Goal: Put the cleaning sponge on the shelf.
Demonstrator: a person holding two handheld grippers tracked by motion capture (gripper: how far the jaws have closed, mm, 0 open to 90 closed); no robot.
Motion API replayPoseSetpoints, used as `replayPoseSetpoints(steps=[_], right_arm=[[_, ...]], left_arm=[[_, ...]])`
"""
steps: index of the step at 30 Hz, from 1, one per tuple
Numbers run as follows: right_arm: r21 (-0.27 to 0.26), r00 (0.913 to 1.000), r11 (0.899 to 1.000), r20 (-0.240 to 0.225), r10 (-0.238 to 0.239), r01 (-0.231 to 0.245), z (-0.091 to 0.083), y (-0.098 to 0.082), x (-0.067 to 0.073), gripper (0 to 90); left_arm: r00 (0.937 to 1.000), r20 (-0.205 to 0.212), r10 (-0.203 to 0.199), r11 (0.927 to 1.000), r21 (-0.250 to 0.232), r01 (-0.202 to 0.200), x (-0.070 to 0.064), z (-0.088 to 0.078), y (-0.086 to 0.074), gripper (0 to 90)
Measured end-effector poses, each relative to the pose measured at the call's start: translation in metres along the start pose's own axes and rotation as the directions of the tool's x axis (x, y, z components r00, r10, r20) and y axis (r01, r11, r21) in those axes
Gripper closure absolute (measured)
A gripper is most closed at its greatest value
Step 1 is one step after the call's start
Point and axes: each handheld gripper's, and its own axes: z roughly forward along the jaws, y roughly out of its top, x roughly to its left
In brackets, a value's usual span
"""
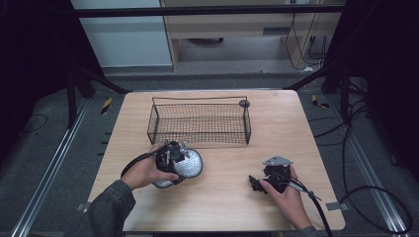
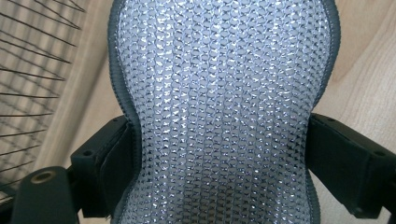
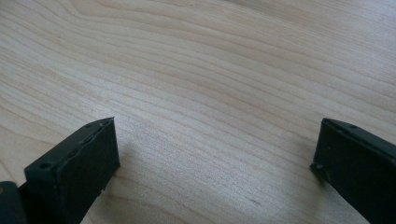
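A silver-grey mesh pad (image 1: pixel 191 164) with a dark edge, shaped like an insole, lies on the wooden table (image 1: pixel 222 207) just in front of the wire basket (image 1: pixel 199 126). My left gripper (image 1: pixel 171 160) is shut on the pad's narrow waist. In the left gripper view the pad (image 2: pixel 224 70) runs up between the two black jaws of the left gripper (image 2: pixel 224 161), which press its sides. My right gripper (image 1: pixel 256 183) rests low over bare table at the front right, open. In the right gripper view the right gripper (image 3: pixel 219 163) has nothing between its jaws.
The black wire basket holds nothing that I can see and stands at the table's middle back; its wires (image 2: pixel 28 70) show left of the pad. A small dark round thing (image 1: pixel 244 103) sits at its back right corner. Cables (image 1: pixel 375 197) lie on the floor at the right.
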Motion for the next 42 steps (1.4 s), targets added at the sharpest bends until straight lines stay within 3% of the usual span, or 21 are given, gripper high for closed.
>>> replayPoseSetpoints(steps=[14, 32, 37, 42], right_arm=[[0.001, 1.0, 1.0, 0.001, -0.004, 0.004, 0.0, 0.0, 0.0, 0.4], [-0.002, 1.0, 1.0, 0.0, 0.002, -0.002, 0.0, 0.0, 0.001, 0.4], [-0.002, 1.0, 1.0, 0.0, 0.0, 0.0, 0.001, 0.0, 0.001, 0.4], [-0.005, 1.0, 1.0, -0.001, 0.003, -0.003, 0.001, 0.0, 0.001, 0.4]], left_arm=[[0.9928, -0.112, 0.041, 0.9987, -0.025, -0.044, 0.015, -0.031, 0.012, 12.7], [0.9745, -0.206, 0.089, 0.9952, -0.023, -0.095, 0.033, -0.058, 0.031, 13.3], [0.9639, -0.239, 0.118, 0.9923, -0.008, -0.123, 0.041, -0.062, 0.035, 13.3], [0.9476, -0.288, 0.139, 0.9888, -0.013, -0.149, 0.049, -0.069, 0.041, 13.3]])
